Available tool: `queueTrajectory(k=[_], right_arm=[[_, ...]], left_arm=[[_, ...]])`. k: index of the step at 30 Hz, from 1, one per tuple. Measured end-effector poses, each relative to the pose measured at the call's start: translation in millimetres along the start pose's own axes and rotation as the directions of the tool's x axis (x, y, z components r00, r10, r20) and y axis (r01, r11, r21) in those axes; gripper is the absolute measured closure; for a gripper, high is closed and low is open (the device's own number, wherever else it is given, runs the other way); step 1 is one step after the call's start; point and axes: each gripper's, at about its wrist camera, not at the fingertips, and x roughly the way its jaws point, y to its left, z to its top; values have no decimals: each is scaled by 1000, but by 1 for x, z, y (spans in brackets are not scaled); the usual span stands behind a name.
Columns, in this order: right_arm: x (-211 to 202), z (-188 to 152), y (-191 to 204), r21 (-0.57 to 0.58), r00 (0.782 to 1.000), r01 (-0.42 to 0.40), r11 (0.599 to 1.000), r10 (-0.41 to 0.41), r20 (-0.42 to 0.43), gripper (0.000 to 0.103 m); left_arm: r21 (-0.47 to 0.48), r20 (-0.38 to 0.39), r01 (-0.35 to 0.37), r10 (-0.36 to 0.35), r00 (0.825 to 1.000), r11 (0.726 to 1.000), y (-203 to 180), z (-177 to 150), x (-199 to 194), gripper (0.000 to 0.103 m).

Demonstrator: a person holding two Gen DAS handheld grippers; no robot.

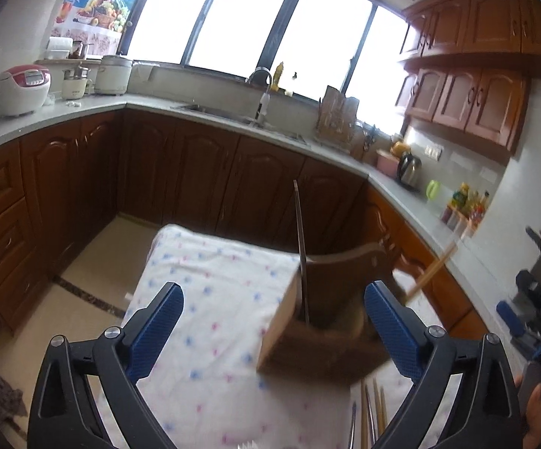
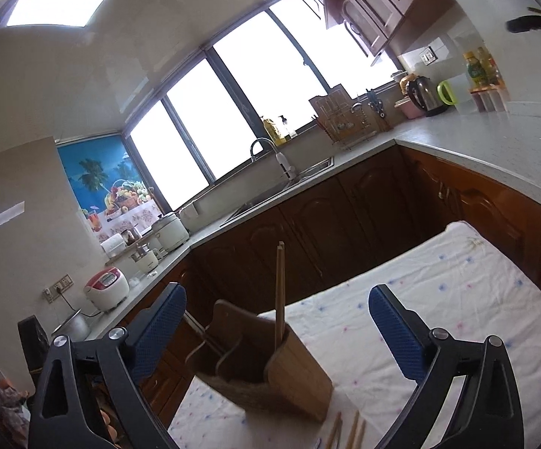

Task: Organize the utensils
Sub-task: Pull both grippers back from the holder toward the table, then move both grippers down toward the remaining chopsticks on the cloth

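Note:
A wooden utensil holder [image 1: 281,321] [image 2: 300,378] stands on the table covered with a white dotted cloth [image 1: 203,299] [image 2: 457,292]. A slim dark metal utensil [image 1: 300,239] sticks up out of it. A pair of wooden chopsticks [image 2: 280,280] also stands in it, blurred in the left wrist view [image 1: 433,271]. Several loose chopsticks and metal utensils lie on the cloth in front of the holder [image 1: 369,411] [image 2: 349,430]. My left gripper [image 1: 274,295] is open just short of the holder, nothing between its pads. My right gripper [image 2: 277,293] is open too, with the holder ahead between its fingers and untouched.
Dark wooden cabinets and a grey counter [image 2: 494,149] wrap around the table. On the counter are a sink [image 1: 233,116], a dish rack [image 1: 335,119], a kettle [image 2: 425,93] and rice cookers [image 1: 21,89]. Tiled floor [image 1: 94,262] lies left of the table.

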Motion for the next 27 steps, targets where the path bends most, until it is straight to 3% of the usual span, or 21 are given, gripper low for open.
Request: queueTrajectory(k=[14, 27], right_arm=[[-64, -47, -22, 25, 992, 76, 997, -73, -103, 3], [-73, -84, -39, 28, 963, 145, 989, -135, -234, 3]], left_arm=[[51, -157, 10, -2, 988, 999, -10, -37, -49, 4], [150, -265, 33, 8, 964, 988, -37, -55, -43, 5]])
